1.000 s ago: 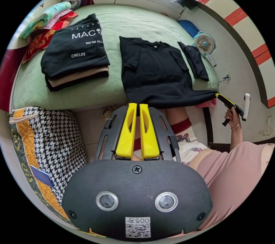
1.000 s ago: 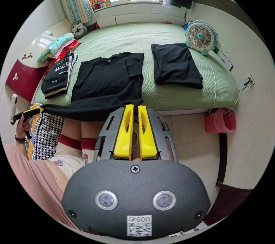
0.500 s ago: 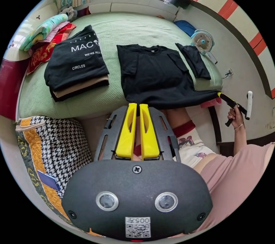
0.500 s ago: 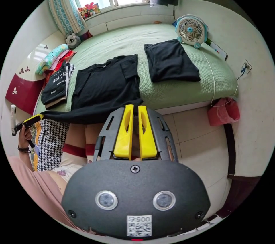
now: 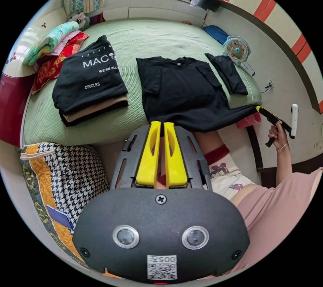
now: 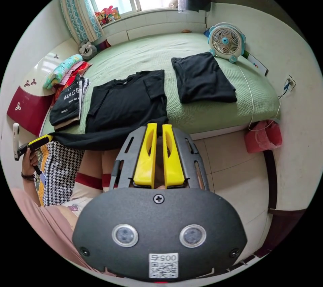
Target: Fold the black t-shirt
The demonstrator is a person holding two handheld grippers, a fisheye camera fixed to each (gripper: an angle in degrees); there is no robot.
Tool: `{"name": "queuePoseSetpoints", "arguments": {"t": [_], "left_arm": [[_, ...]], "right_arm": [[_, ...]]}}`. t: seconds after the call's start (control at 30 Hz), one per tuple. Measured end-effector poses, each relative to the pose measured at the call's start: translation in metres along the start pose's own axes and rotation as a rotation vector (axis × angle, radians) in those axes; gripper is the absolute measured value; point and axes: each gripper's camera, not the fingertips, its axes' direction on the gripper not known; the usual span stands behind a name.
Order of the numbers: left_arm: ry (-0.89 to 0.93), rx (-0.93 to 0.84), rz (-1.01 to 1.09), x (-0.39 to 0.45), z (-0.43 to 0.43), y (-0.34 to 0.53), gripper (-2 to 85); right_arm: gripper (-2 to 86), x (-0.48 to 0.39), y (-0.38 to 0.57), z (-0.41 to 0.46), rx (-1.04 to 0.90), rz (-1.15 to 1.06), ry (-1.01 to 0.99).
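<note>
black t-shirt (image 5: 181, 92): it lies flat on the green bed (image 5: 134, 34), collar toward the window, both sleeves already folded in; the hem hangs over the near edge of the bed, toward you.
left gripper (image 6: 42, 139): its jaws are closed on the left corner of the hem, so you hold this edge lifted off the mattress.
right gripper (image 5: 264, 113): it pinches the right corner of the hem in the same way, jaws pressed together on the cloth.
hem: it is stretched in one tight line between your two grippers, i think to keep it straight for the fold.
next move: probably you carry the hem up to the collar; keep both corners level.
folded black garment (image 6: 202, 78): it lies beside the t-shirt, apart from it.
stack of folded shirts (image 5: 89, 81): it stands on the other side, out of the way.
</note>
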Motion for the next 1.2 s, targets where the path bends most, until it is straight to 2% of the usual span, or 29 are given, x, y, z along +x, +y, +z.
{"name": "queuePoseSetpoints", "arguments": {"t": [0.17,0.33,0.47,0.57,0.67,0.77,0.83,0.93,1.03,1.2], "left_arm": [[-0.009,0.001,0.04,-0.007,0.001,-0.046,1.5],[-0.016,0.034,0.013,-0.036,0.012,-0.159,3.2],[-0.059,0.094,-0.085,-0.061,0.038,-0.231,8.4],[-0.044,0.101,-0.152,-0.075,0.057,-0.249,11.7],[0.008,0.087,-0.09,-0.069,0.077,-0.228,12.4],[-0.003,-0.023,-0.041,-0.064,0.119,-0.195,13.3],[0.024,-0.126,-0.066,-0.065,0.158,-0.176,14.2],[0.047,-0.187,-0.11,-0.067,0.196,-0.168,15.4],[0.016,-0.214,-0.156,-0.07,0.22,-0.172,15.4],[-0.028,-0.265,-0.195,-0.07,0.249,-0.179,10.1]], "right_arm": [[-0.9,0.005,-0.049,0.008,0.025,-0.035,-0.008],[-0.8,-0.012,-0.16,0.043,0.03,-0.147,0.036],[3.6,-0.028,-0.267,0.101,0.031,-0.029,0.077],[6.4,-0.023,-0.297,0.129,0.017,0.064,0.071],[6.9,-0.018,-0.277,0.142,0.005,0.01,-0.048],[7.6,-0.011,-0.231,0.174,-0.079,-0.093,0.007],[8.0,0.003,-0.208,0.2,-0.171,-0.062,-0.009],[9.3,0.023,-0.187,0.232,-0.257,0.041,-0.086],[9.2,0.027,-0.18,0.254,-0.314,0.066,-0.074],[2.8,0.023,-0.178,0.268,-0.315,0.05,-0.074]]}}
